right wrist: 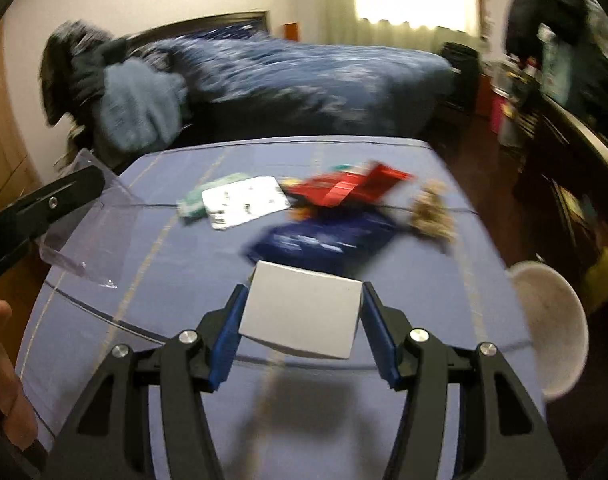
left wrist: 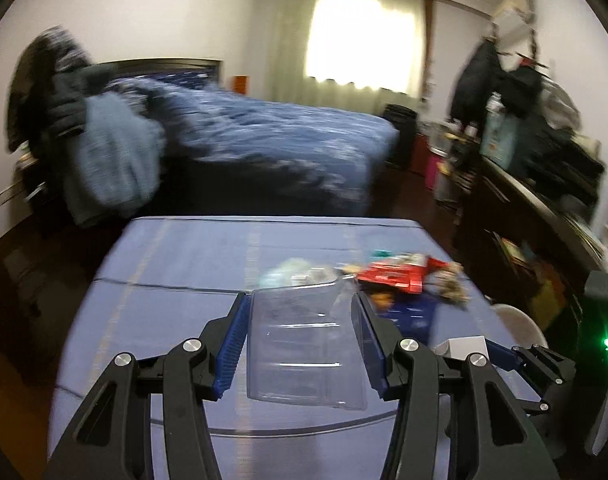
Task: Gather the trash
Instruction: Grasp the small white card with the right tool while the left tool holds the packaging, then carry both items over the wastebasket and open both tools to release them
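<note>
My left gripper (left wrist: 300, 300) is shut on a clear plastic tray (left wrist: 304, 352), its blue pads pressing both sides, held above the near part of the blue-clothed table (left wrist: 176, 264). My right gripper (right wrist: 304, 290) is shut on a small white box (right wrist: 304, 316), also above the table. Further back lies a pile of trash: a red wrapper (right wrist: 352, 188), a dark blue packet (right wrist: 324, 240), a silvery white card (right wrist: 244, 200), a green packet (right wrist: 190, 204) and a brown crumpled scrap (right wrist: 432, 212). The clear tray (right wrist: 100, 232) also shows at the left of the right wrist view.
A white round chair seat (right wrist: 552, 320) stands by the table's right edge. Behind the table is a bed with a blue cover (right wrist: 304, 68) and clothes heaped at its left. A cluttered dark dresser (left wrist: 544, 184) lines the right wall. A person's hand (right wrist: 4, 372) is at lower left.
</note>
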Available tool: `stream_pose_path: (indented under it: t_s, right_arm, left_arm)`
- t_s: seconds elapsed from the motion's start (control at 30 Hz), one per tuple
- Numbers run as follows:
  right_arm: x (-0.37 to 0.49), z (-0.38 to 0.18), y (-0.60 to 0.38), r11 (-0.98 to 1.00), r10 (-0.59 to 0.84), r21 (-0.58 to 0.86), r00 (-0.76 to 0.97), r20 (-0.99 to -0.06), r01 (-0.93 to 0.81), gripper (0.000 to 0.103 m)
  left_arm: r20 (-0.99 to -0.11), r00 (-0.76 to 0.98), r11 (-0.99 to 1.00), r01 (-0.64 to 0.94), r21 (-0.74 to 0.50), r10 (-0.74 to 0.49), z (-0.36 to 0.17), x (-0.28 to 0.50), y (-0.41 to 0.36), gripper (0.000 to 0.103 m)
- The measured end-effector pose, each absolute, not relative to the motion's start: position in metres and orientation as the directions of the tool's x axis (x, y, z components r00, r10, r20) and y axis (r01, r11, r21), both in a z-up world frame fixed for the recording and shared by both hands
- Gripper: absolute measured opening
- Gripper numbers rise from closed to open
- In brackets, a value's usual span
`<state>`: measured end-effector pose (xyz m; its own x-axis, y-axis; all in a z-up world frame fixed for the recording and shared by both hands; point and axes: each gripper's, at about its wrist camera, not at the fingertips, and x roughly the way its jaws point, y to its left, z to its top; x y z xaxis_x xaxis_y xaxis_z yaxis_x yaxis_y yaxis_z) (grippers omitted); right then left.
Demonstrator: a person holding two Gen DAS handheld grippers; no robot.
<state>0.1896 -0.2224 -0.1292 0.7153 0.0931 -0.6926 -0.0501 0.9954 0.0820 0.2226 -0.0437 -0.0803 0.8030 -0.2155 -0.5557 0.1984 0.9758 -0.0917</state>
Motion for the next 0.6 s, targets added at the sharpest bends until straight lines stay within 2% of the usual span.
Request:
stream_pose_path:
  t_s: [0.6]
  right_arm:
    - [0.115, -0.14, -0.412, 0.938, -0.158, 0.136, 0.743, -0.65, 0.319, 0.057]
  left_arm:
    - [-0.596, 0.668, 0.84, 0.542, -0.021, -0.445, -0.093, 0.224, -0.253, 0.051]
